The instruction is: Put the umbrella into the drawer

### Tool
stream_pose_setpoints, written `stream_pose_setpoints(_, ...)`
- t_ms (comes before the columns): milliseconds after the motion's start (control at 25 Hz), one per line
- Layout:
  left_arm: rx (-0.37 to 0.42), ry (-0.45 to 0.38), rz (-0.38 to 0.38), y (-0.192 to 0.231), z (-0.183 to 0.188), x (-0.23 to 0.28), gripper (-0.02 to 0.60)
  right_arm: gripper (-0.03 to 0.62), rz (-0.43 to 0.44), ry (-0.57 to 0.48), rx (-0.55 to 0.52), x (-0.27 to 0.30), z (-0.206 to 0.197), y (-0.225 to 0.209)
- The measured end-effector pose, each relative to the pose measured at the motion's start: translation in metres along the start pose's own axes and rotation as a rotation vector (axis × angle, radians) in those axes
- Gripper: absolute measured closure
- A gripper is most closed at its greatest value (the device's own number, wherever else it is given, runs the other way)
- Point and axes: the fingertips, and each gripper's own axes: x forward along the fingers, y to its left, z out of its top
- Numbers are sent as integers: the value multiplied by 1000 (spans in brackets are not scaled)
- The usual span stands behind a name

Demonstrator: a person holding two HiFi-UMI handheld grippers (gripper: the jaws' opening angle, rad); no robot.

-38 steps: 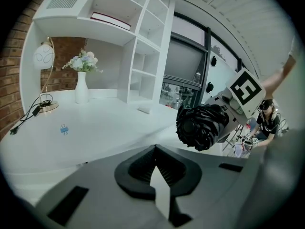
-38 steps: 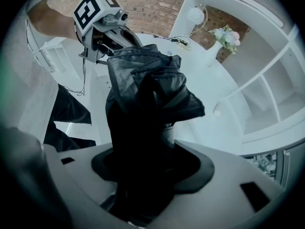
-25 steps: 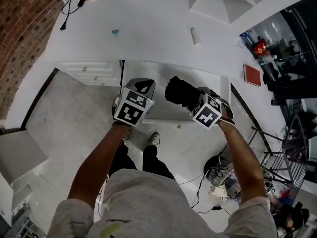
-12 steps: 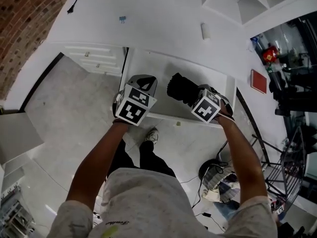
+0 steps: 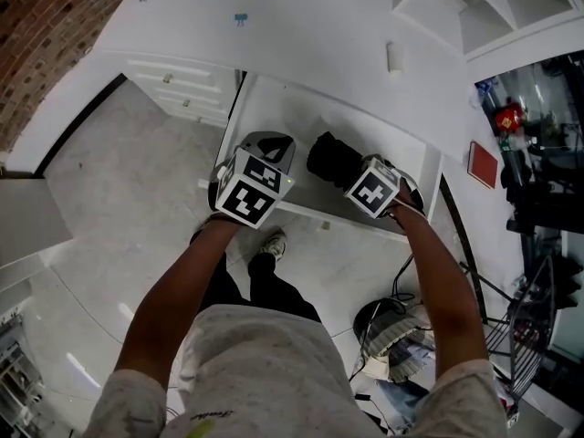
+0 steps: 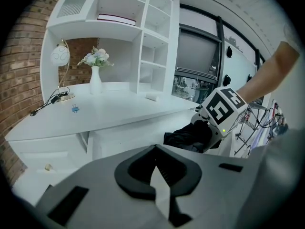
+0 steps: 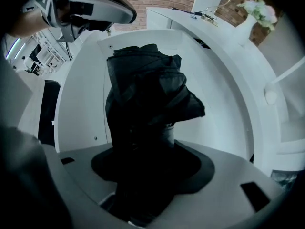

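Observation:
A black folded umbrella [image 5: 331, 158] hangs over the open white drawer [image 5: 297, 108] of the desk, with my right gripper [image 5: 352, 173] shut on it and pointing down. In the right gripper view the umbrella [image 7: 147, 99] fills the space between the jaws, and the drawer floor [image 7: 217, 94] lies below it. My left gripper [image 5: 269, 144] hovers by the drawer's front left, jaws together with nothing in them. From the left gripper view [image 6: 157, 175] the umbrella [image 6: 187, 135] and the right gripper's marker cube [image 6: 221, 111] show at the right.
On the desk top lie a blue clip [image 5: 240, 18] and a small white object [image 5: 394, 57]. A red book [image 5: 484, 164] lies at the right, a shelf unit [image 5: 474, 7] stands at the back. Shut side drawers [image 5: 182, 85] are at the left. Cables [image 5: 392, 345] lie on the floor.
The right gripper has sunk with the umbrella toward the open drawer. The left gripper has dipped slightly beside it.

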Motion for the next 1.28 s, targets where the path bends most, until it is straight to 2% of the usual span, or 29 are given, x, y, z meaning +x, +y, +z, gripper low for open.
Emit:
stream_pose_setpoints(360, -1, 8, 22, 3, -8, -4, 584, 335, 47, 79, 47, 27, -11, 5)
stream_pose_setpoints(1280, -22, 24, 23, 6, -18, -4, 584, 332, 89, 40, 66, 47, -4, 8)
